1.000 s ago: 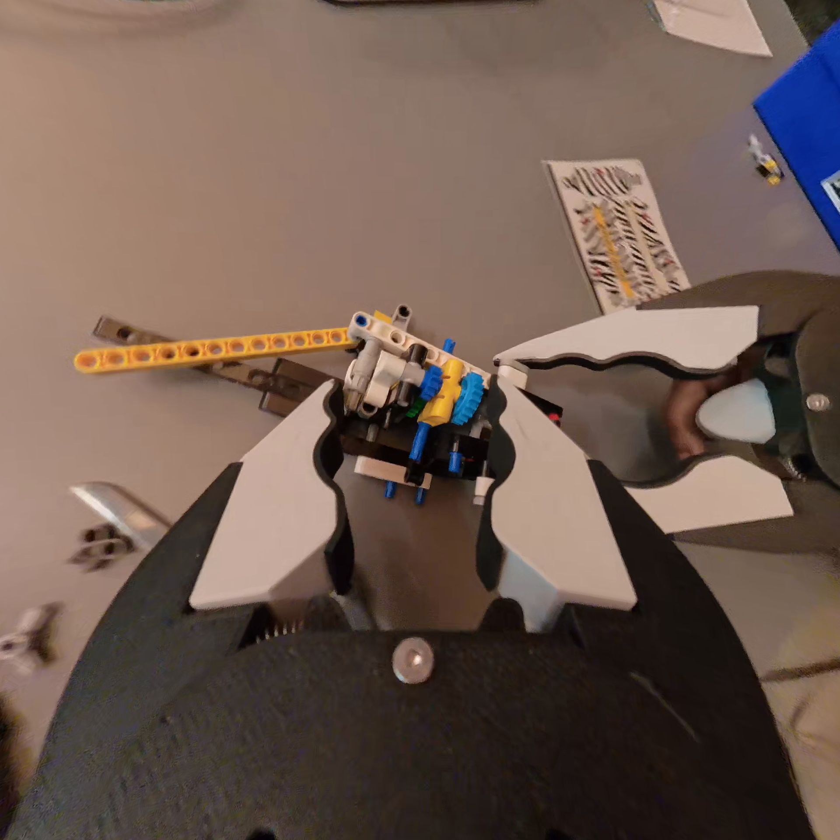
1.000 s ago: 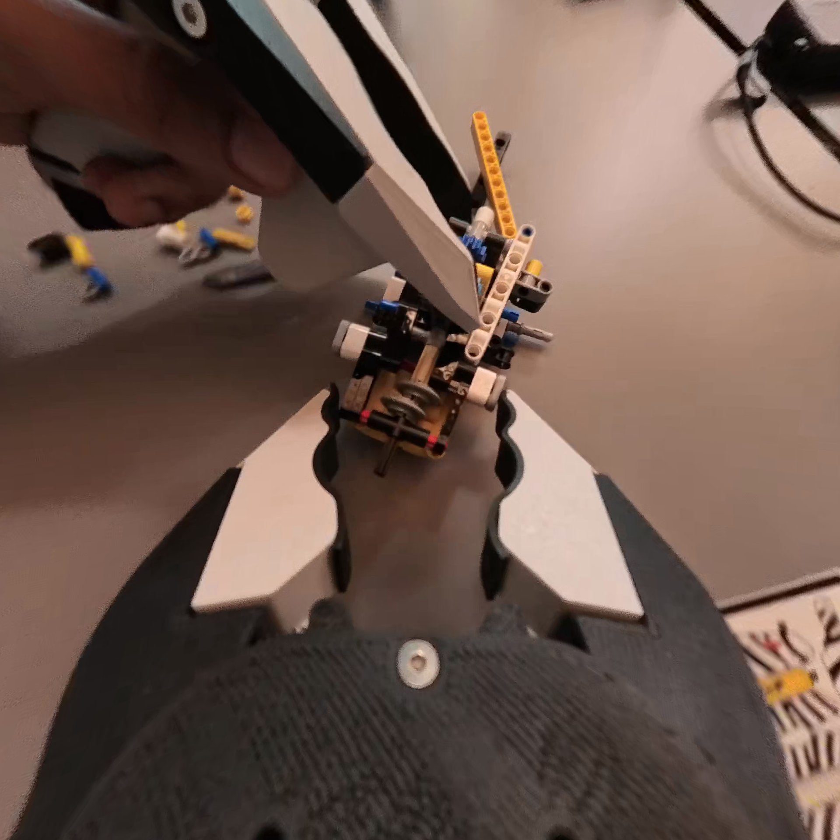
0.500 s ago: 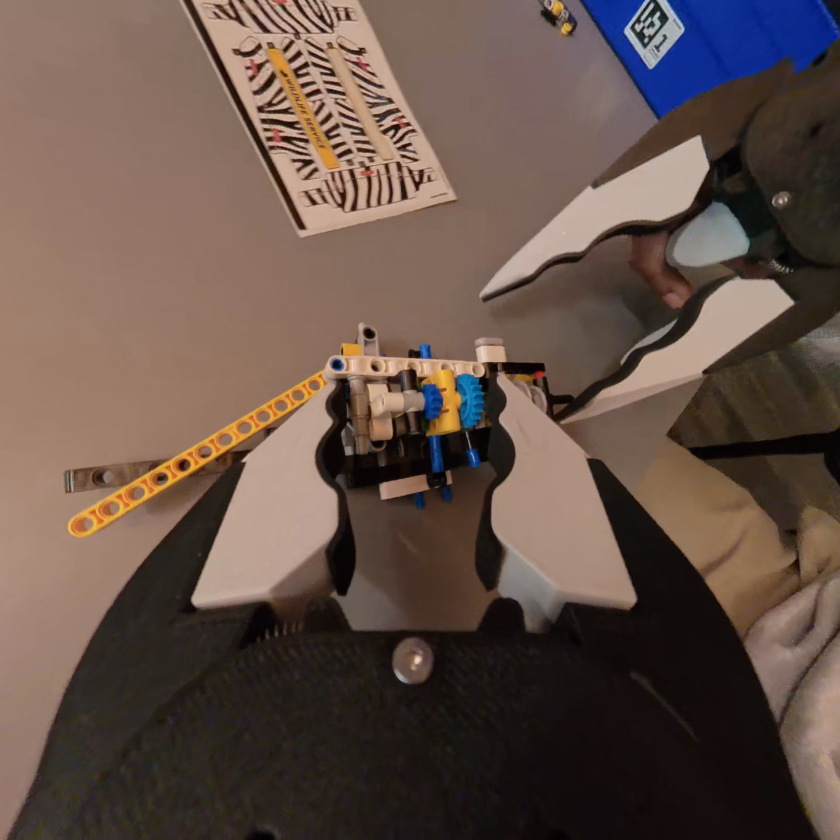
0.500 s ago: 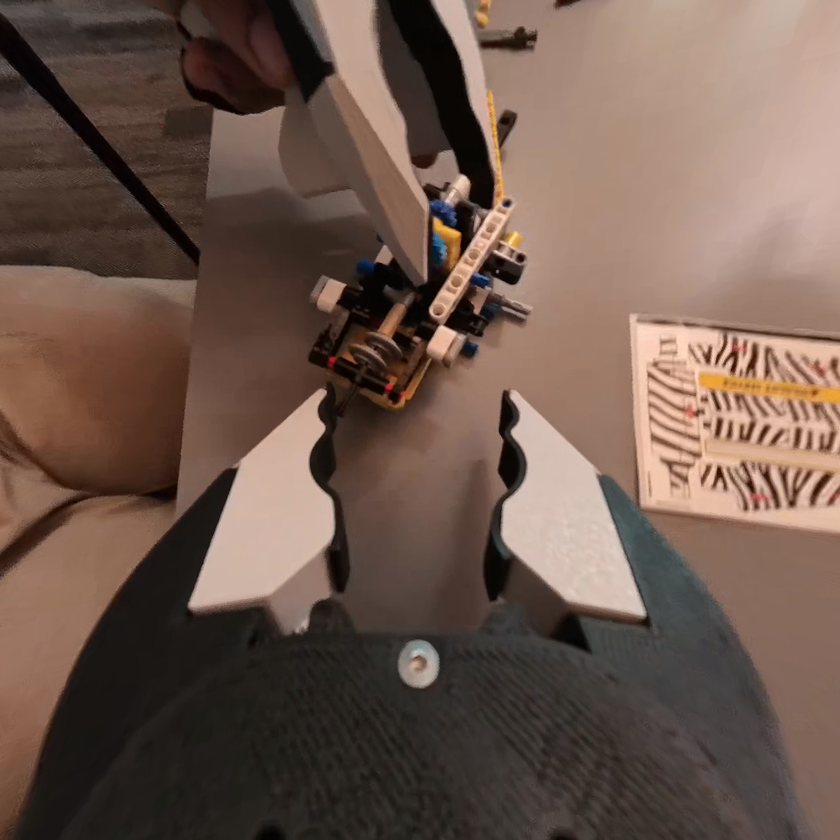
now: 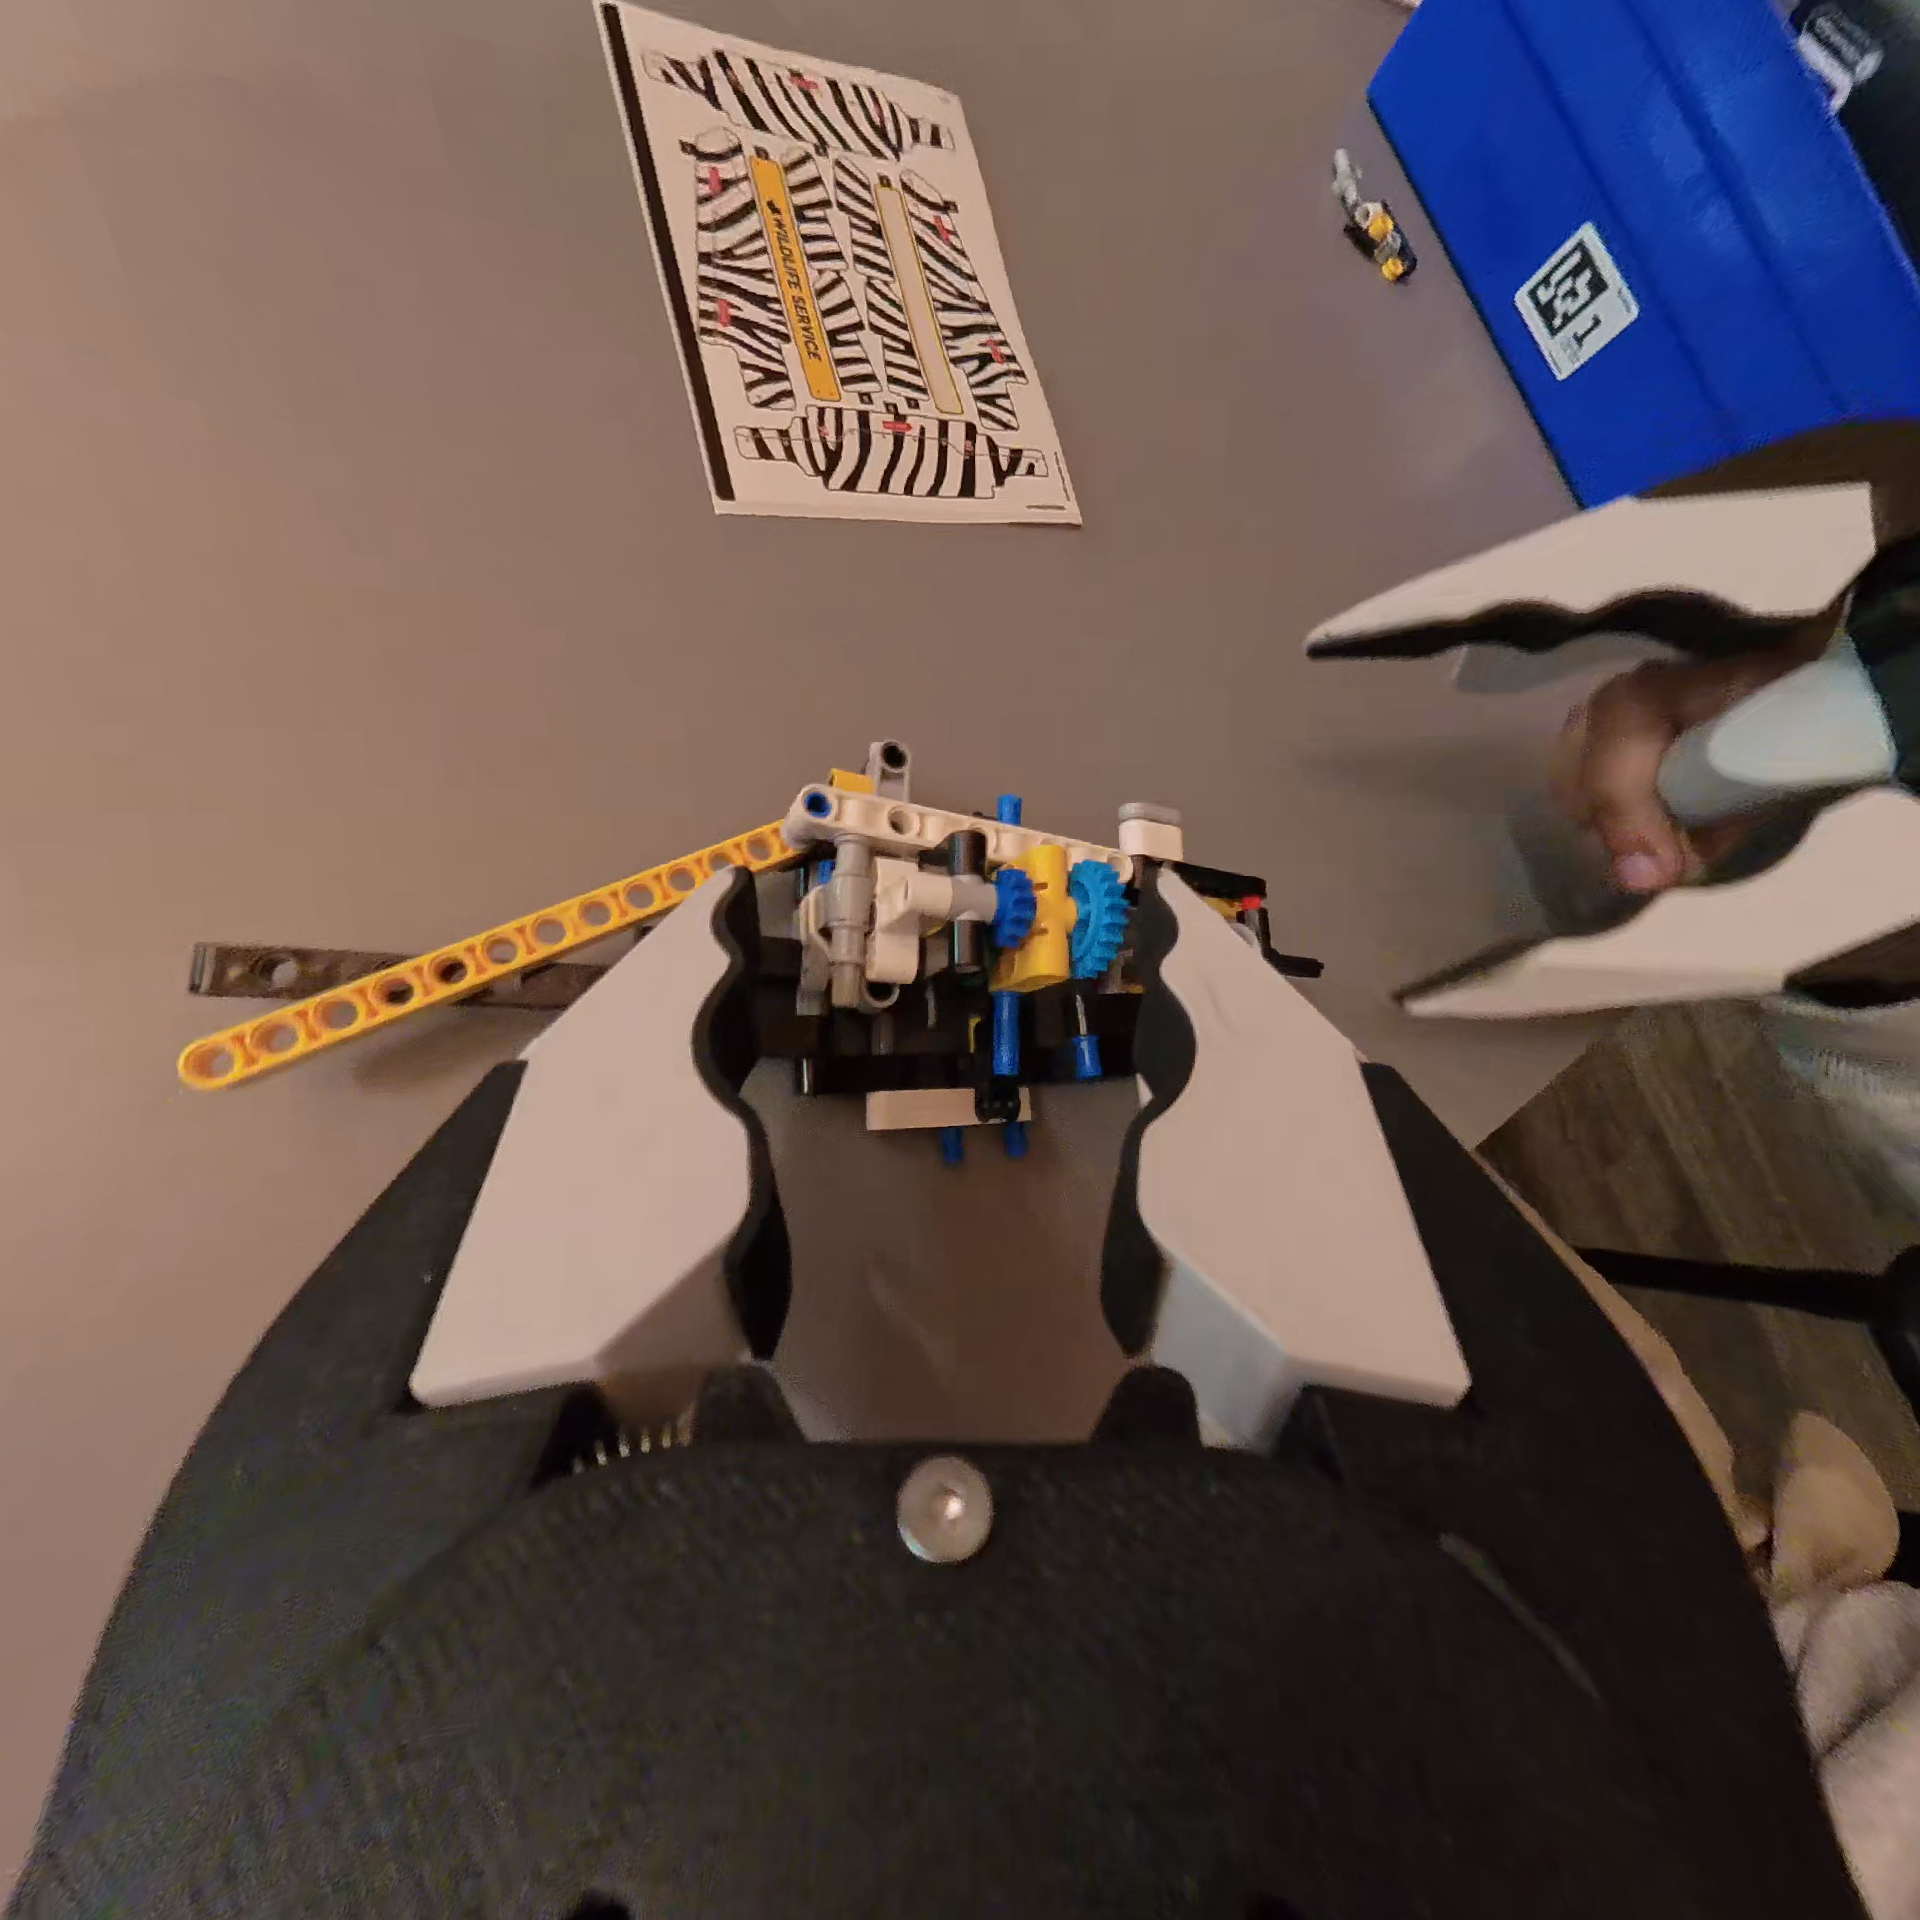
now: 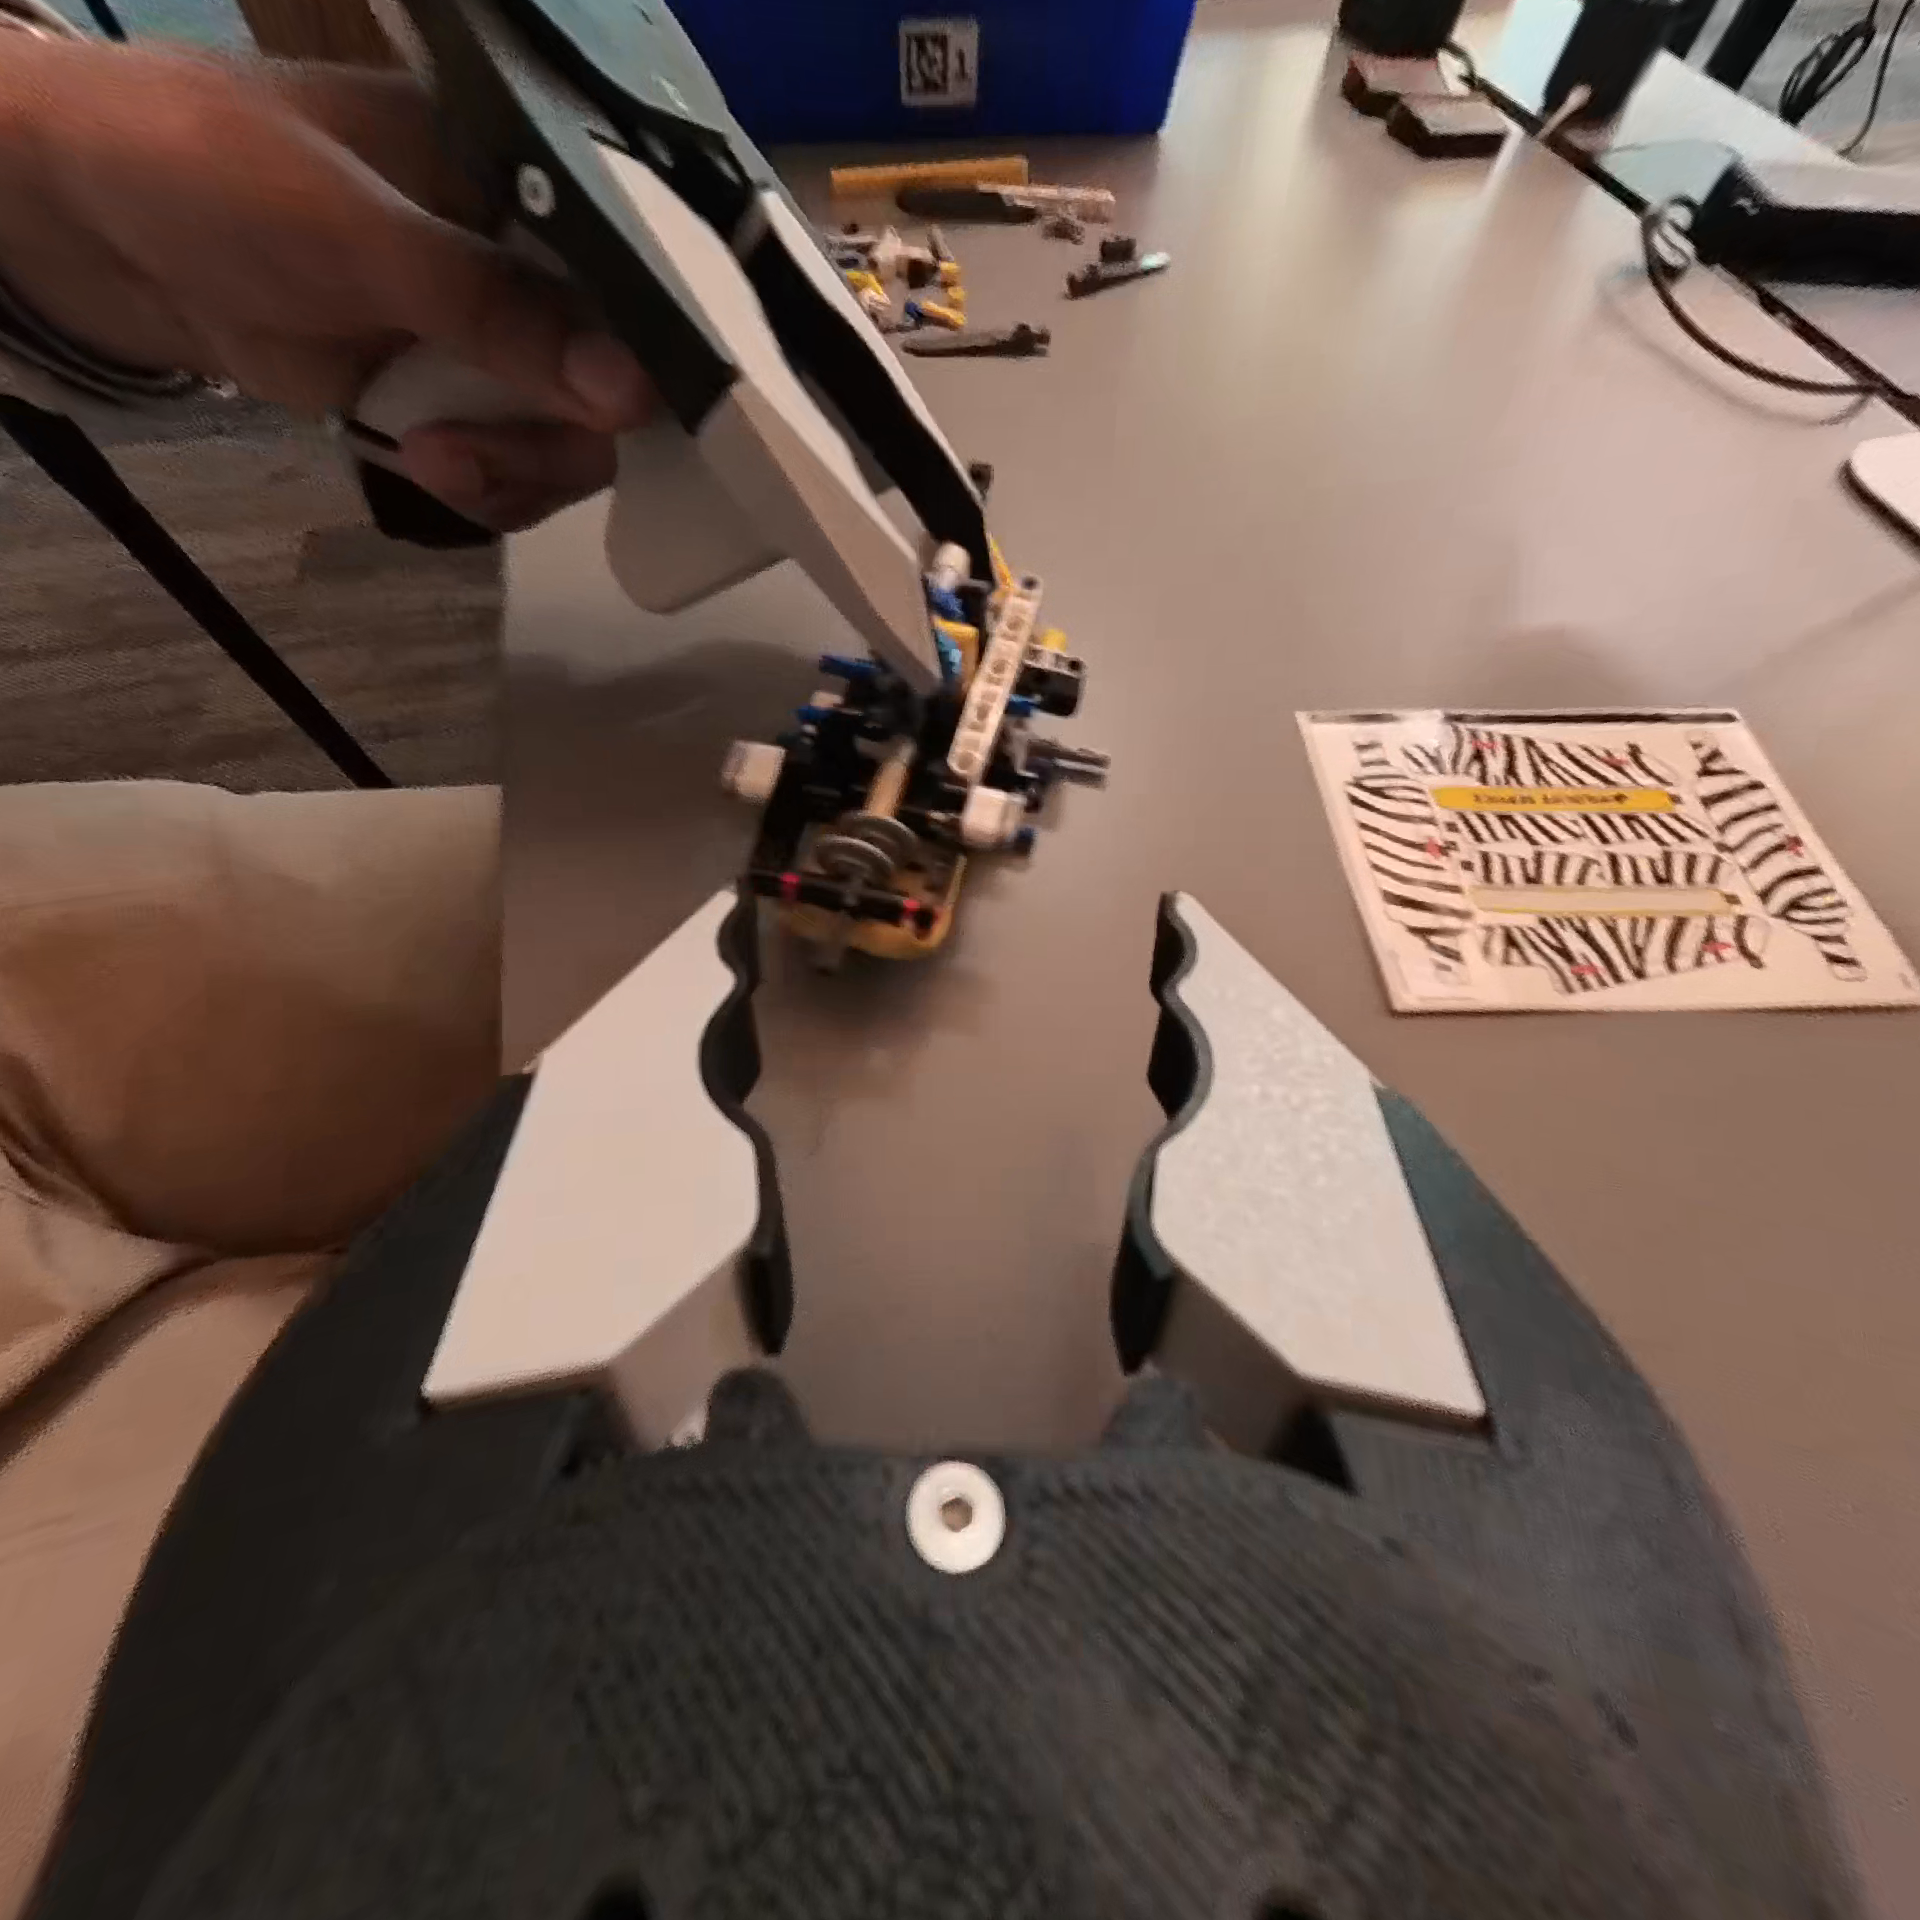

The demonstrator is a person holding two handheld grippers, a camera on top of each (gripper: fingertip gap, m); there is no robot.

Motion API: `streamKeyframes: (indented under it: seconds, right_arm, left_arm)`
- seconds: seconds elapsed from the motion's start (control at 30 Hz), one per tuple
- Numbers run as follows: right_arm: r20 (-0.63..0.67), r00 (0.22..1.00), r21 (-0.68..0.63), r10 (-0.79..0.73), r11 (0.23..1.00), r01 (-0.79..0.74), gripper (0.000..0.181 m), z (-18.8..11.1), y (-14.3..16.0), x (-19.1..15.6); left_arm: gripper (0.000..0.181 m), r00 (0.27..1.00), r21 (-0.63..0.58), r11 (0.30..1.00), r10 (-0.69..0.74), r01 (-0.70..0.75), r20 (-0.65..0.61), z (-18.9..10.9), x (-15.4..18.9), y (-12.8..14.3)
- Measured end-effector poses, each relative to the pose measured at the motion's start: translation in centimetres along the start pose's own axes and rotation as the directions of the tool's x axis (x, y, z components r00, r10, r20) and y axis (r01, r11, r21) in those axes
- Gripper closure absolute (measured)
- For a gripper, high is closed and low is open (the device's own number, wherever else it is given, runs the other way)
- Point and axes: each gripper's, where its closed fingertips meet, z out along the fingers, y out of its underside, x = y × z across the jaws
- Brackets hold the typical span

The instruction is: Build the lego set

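Note:
A partly built lego assembly of black, white, yellow and blue parts, with blue gears and a long yellow beam, sits between the fingertips of my left gripper. The left gripper is shut on it, just above or on the grey table. The assembly also shows in the right wrist view, with a left finger coming down onto it. My right gripper is open and empty, a short way back from the assembly. It also shows in the left wrist view at the right.
A zebra-striped sticker sheet lies beyond the assembly and also shows in the right wrist view. A blue bin stands far right. Loose lego pieces lie near it. A dark beam lies under the yellow one. Cables run at the back.
My left gripper has turned with the assembly in it, bringing the sticker sheet into view. My right gripper has drawn back from the assembly's end and now stands apart from it.

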Motion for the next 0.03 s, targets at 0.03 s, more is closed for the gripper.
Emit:
streamKeyframes:
  seconds: [0.03]
  right_arm:
    - [0.002,1.0,0.005,-0.003,1.0,0.003,0.103,0.34,-0.13,-0.67]
  left_arm:
    - [0.11,1.0,0.008,1.0,-0.012,0.012,-0.004,-0.14,-0.08,0.05]
